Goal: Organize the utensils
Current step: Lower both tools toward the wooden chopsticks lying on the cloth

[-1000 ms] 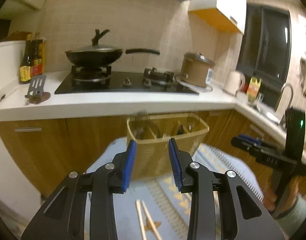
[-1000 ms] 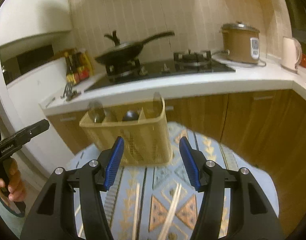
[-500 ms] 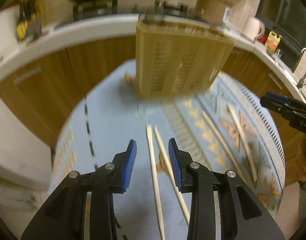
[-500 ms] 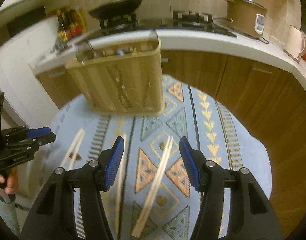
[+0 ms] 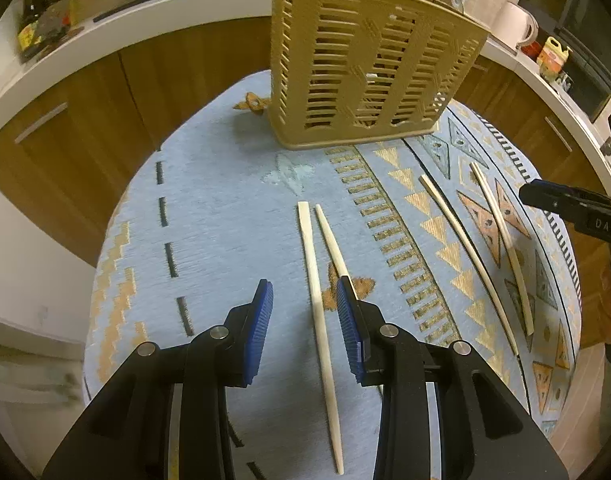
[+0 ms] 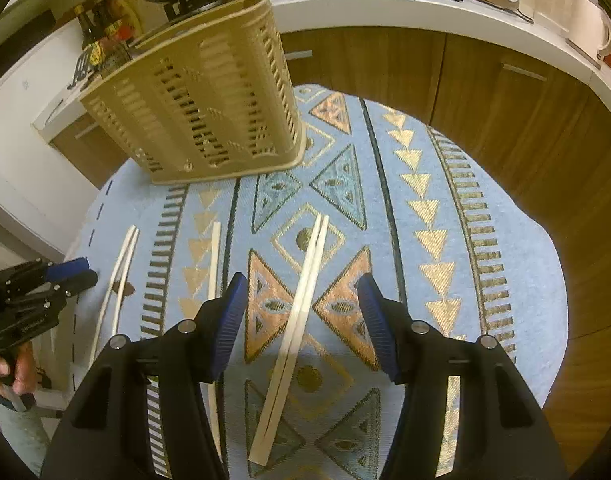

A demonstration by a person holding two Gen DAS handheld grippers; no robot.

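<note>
A tan slotted utensil basket (image 5: 369, 72) stands at the far side of a round table with a blue patterned cloth (image 5: 225, 208); it also shows in the right wrist view (image 6: 201, 112). Several pale chopsticks lie on the cloth. My left gripper (image 5: 305, 308) is open and empty, low over one pair (image 5: 317, 280). Two more chopsticks (image 5: 461, 240) lie to its right. My right gripper (image 6: 303, 304) is open and empty over a joined pair (image 6: 297, 312). A single chopstick (image 6: 214, 272) and a pair (image 6: 115, 280) lie to its left.
Wooden cabinets (image 6: 465, 80) and a white counter (image 5: 145, 20) curve behind the table, with a stove, a pan, bottles, a rice cooker and a kettle on it. A small brown object (image 5: 251, 103) lies left of the basket. Each gripper shows at the edge of the other's view (image 6: 45, 284).
Both grippers have tilted down and dropped from facing the counter to hovering low over the chopsticks on the cloth. Both stay open.
</note>
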